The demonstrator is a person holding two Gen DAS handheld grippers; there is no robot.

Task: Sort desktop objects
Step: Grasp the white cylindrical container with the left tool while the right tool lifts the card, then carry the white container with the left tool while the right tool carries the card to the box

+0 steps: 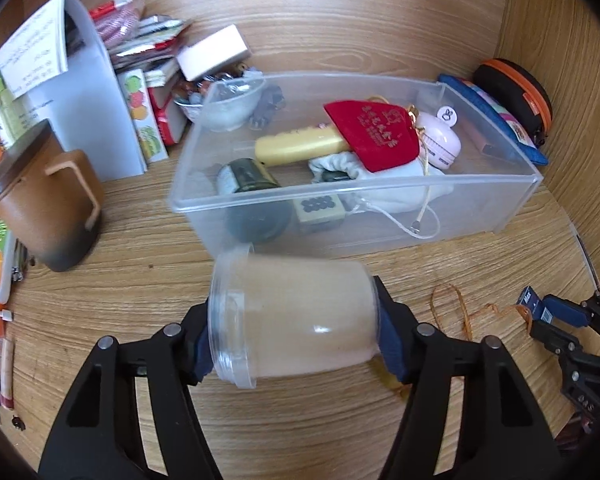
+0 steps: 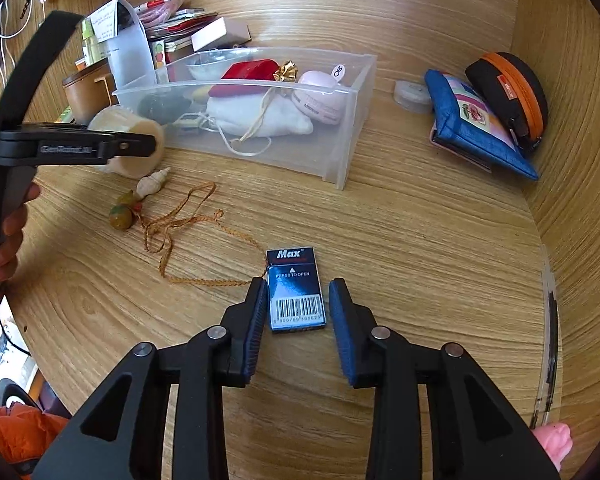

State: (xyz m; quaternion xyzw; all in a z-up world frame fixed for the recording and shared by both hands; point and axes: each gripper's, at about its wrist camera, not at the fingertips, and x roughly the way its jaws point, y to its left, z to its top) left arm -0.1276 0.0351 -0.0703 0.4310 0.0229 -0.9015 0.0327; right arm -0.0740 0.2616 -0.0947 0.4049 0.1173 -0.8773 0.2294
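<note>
Wood-grain counter (image 2: pixel 420 240) runs under everything, with a clear plastic bin (image 1: pixel 352 194) toward the back holding a red pouch (image 1: pixel 374 132), a white drawstring bag (image 1: pixel 384 188) and a pink round case (image 1: pixel 440 140). My left tongs (image 1: pixel 296 330) clamp a clear jar of tan powder (image 1: pixel 296 320) lying sideways, lifted just in front of the bin. My right tongs (image 2: pixel 298 326) stand narrowly apart around a small blue Max box (image 2: pixel 296 292) flat on the counter, left pad touching its edge, right pad just clear. A braided orange cord (image 2: pixel 188 236) with a shell (image 2: pixel 152 182) lies to its left.
</note>
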